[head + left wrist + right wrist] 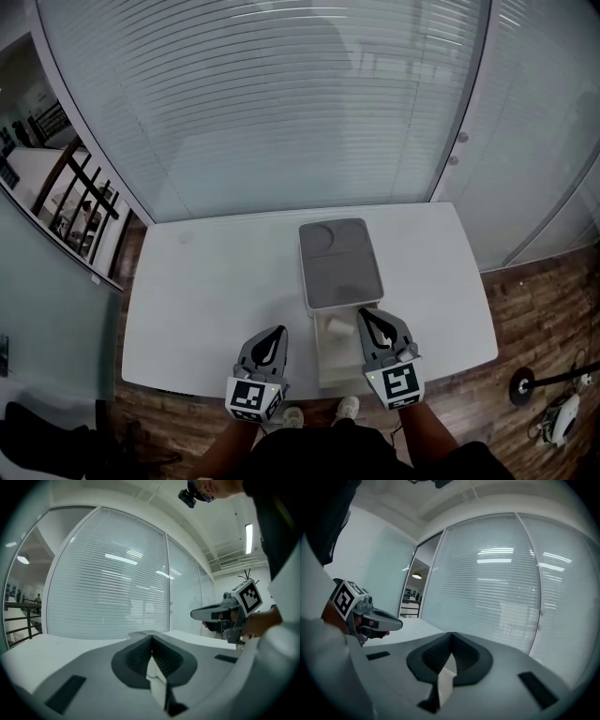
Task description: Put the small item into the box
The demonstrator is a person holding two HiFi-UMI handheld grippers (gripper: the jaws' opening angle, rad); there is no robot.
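While the small white item (337, 327) is lying inside the open white rectangular box (330, 367), you are holding the grey right gripper (365, 314) pinched shut and empty over the box's right edge, nearer that item than the closed, empty left gripper (278, 330).

Left tongs (277, 330) and right tongs (365, 314) flank the box (335, 367).

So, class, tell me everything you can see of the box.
The box is white, rectangular and open, at the near edge of the table. A grey, round-cornered slab, seemingly its lid, lies flat beyond it. A small pale item sits inside. The right gripper overlaps its right side; the left gripper is apart.
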